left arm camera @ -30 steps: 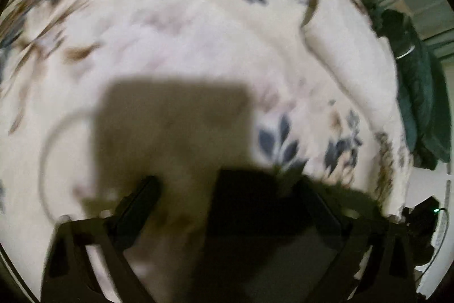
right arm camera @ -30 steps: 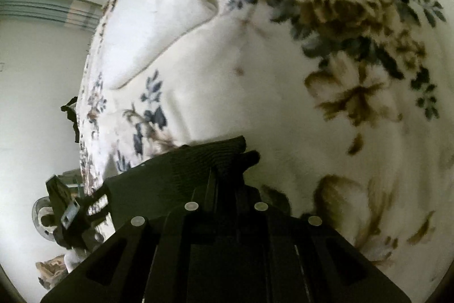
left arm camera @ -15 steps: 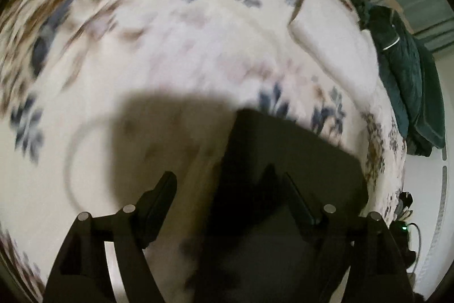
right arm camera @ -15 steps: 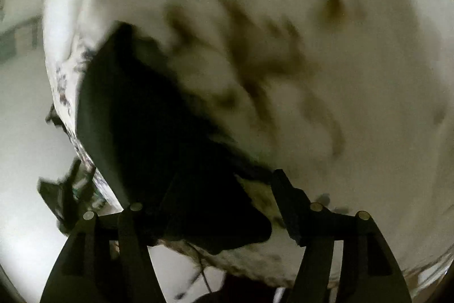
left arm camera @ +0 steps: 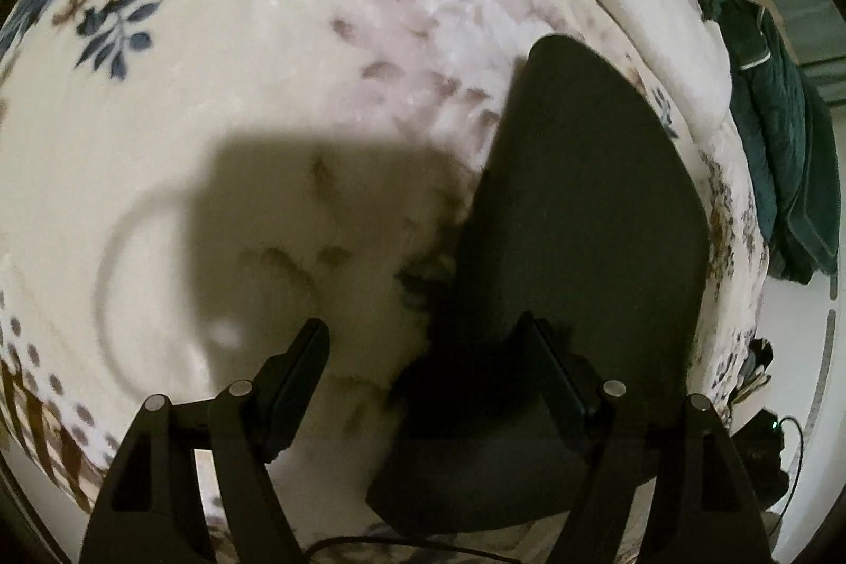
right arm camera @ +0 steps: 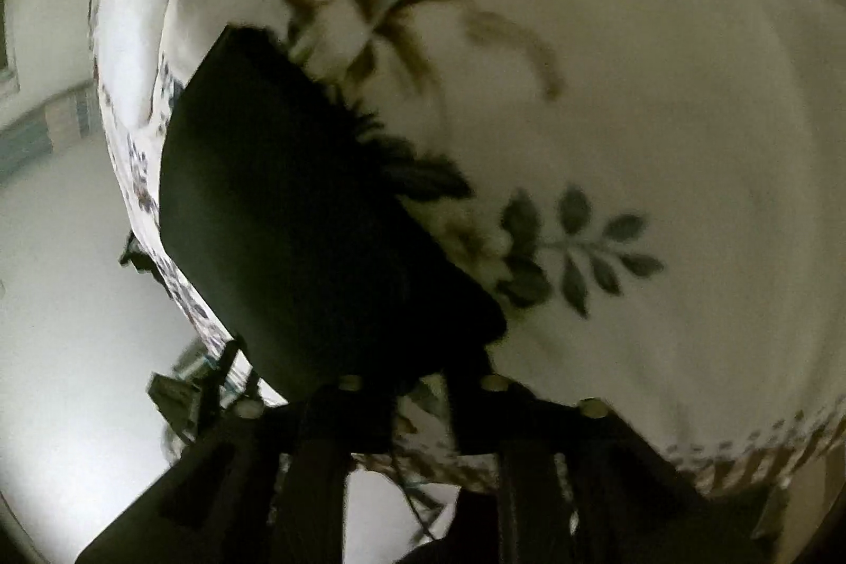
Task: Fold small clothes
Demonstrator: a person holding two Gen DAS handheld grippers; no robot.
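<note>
The left gripper (left arm camera: 425,355) hangs with jaws wide apart over a floral blanket (left arm camera: 275,99). A black cloth (left arm camera: 587,204) lies flat on the blanket, its near corner between the jaws, untouched; a green jacket (left arm camera: 782,151) hangs beyond the blanket's far edge.

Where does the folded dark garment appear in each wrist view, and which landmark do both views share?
Left wrist: dark garment lies right of centre, running down to the lower edge.
Right wrist: dark garment lies left of centre, near the bed's edge.
Shared landmark: the floral blanket beneath it.
</note>
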